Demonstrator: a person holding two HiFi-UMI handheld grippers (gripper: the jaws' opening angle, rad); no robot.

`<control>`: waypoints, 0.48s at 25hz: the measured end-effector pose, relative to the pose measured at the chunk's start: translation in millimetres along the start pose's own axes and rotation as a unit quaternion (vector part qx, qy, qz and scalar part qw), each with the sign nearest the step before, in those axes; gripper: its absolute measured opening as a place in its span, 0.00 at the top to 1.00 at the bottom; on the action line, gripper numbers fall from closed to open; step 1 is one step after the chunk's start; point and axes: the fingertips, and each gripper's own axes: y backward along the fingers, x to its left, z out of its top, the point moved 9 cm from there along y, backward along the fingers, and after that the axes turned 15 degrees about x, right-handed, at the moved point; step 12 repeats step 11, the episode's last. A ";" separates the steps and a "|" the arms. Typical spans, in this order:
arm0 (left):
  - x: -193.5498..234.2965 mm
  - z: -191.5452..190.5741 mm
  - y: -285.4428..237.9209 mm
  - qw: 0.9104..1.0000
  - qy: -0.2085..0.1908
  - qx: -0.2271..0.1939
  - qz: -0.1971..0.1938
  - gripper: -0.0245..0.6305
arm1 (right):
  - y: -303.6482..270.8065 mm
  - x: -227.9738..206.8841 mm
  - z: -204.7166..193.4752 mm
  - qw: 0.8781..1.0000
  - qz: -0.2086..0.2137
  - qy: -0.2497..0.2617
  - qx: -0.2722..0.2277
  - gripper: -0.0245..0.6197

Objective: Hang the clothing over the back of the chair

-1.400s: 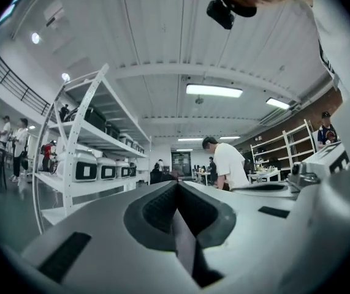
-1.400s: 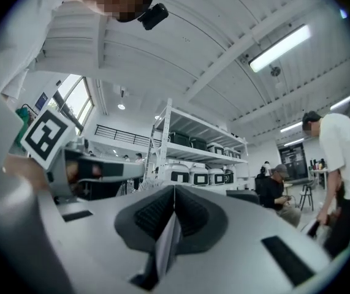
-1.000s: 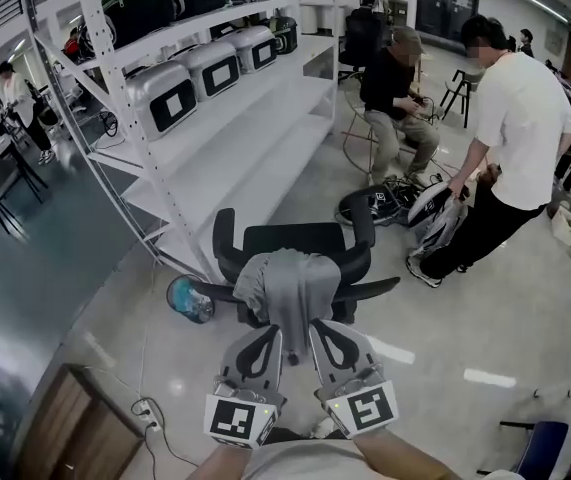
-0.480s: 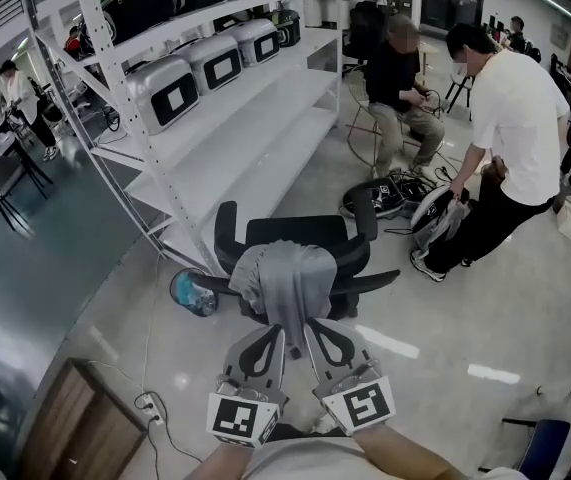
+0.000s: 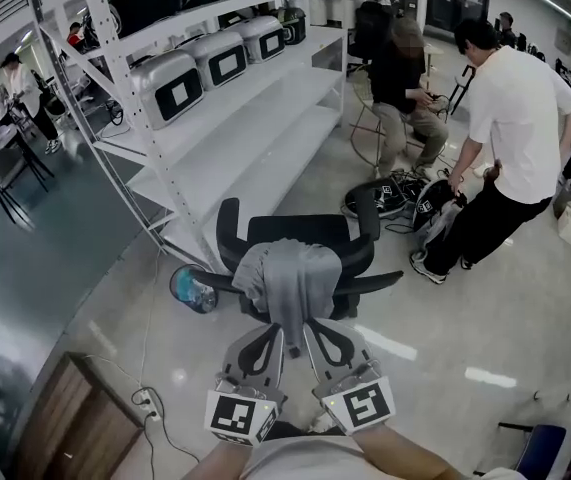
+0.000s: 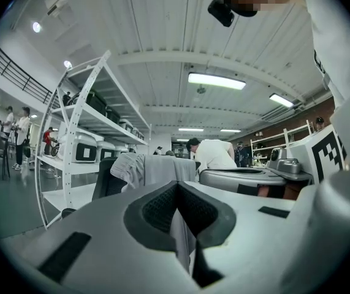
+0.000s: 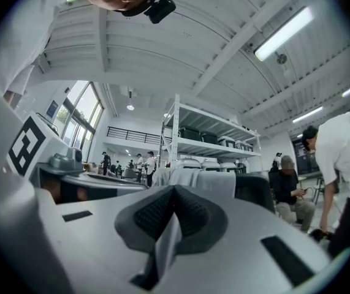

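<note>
Pinched a hanging fold of the grey clothing (image 6: 182, 241) between pressed-together jaws of left gripper (image 6: 178, 192) and right gripper (image 7: 175, 192) alike, plain only in the gripper views; lay draped over the back of the black chair (image 5: 295, 233) just beyond, seat and armrests shown by the head view alone. Farther off, white shelving (image 5: 255, 118) and a bending person (image 5: 520, 118).

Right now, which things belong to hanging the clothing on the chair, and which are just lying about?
In the job: grey garment, black office chair, left gripper, right gripper, both shut on the garment.
Lying about: white shelving rack, grey cases on it, power strip on the floor.
</note>
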 end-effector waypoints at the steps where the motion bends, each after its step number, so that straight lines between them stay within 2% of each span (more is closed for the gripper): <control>1: 0.8 -1.2 -0.1 1.000 0.002 0.001 0.000 0.95 | -1.4 0.7 0.2 1.000 0.002 0.000 0.000 0.94; 12: 9.4 -7.0 0.9 1.000 0.012 0.005 0.009 0.95 | -11.6 7.8 -1.1 1.000 0.018 0.002 0.001 0.94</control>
